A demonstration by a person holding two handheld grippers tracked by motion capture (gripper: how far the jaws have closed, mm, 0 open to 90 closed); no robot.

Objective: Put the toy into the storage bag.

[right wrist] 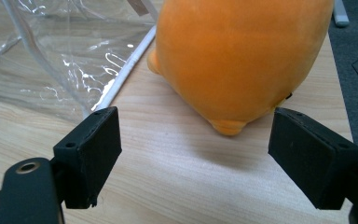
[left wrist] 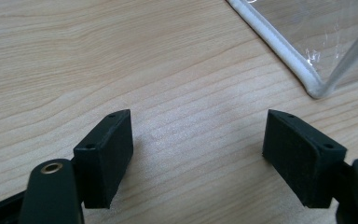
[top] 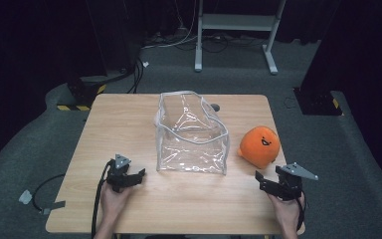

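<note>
The left tongs (top: 138, 175) rest near the front-left part of the bench (top: 124, 119), jaws spread wide with nothing between them. The left gripper view looks down on bare wood grain between the two pads (left wrist: 105, 154), and at its upper right it catches the white-piped bottom corner of the clear plastic bag (left wrist: 307, 70), just ahead of the tongs and apart from them.

The right tongs (top: 262, 180) sit near the front-right corner, also spread and empty. In the right gripper view the orange plush toy (right wrist: 235, 56) stands close ahead of the jaws, apart from both pads, its small foot resting on the wood; the bag's wall and white seam lie just beside it on the left.

The high view adds what the close views cannot: the bag (top: 191, 134) stands upright and open-topped at the middle of the bench, and the toy (top: 260, 146) shows a small dark face, sitting near the right edge just beside the bag.
</note>
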